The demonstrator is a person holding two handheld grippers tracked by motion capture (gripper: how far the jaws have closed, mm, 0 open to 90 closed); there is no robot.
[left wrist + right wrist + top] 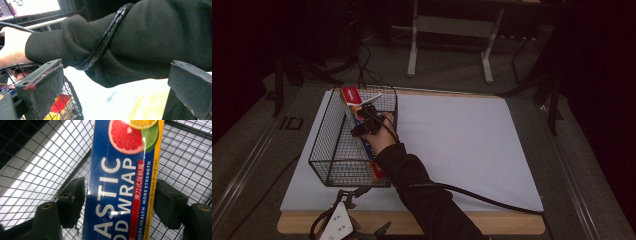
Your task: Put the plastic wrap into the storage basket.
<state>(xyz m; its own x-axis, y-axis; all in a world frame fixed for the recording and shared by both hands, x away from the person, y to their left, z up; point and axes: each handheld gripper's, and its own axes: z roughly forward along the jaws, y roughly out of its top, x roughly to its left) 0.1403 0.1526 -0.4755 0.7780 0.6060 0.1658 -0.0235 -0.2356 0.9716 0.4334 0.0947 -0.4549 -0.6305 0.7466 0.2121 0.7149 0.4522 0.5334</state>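
Closest to me in the high view sits my left hand-held gripper (343, 223), resting at the near edge of the tabletop (462, 145) with its grey three-cornered plate up, just in front of the wire basket (324, 150). Farther in, my right hand-held gripper (364, 120) reaches over the basket's right wall and meets the plastic wrap box (362, 131), a long narrow carton that leans across the basket with its red end raised toward the far corner. From the left gripper view I see that gripper's jaws spread wide with nothing between them; beyond them lies the black sleeve (140, 40) of my right arm with a cable wrapped over it, and a corner of the basket with red and yellow packaging inside. From the right gripper view the box (122, 185) is blue with white lettering, a red strip, a yellow edge, and sliced citrus printed at the top. My jaws sit against both long sides, pinching it above the basket's mesh floor.
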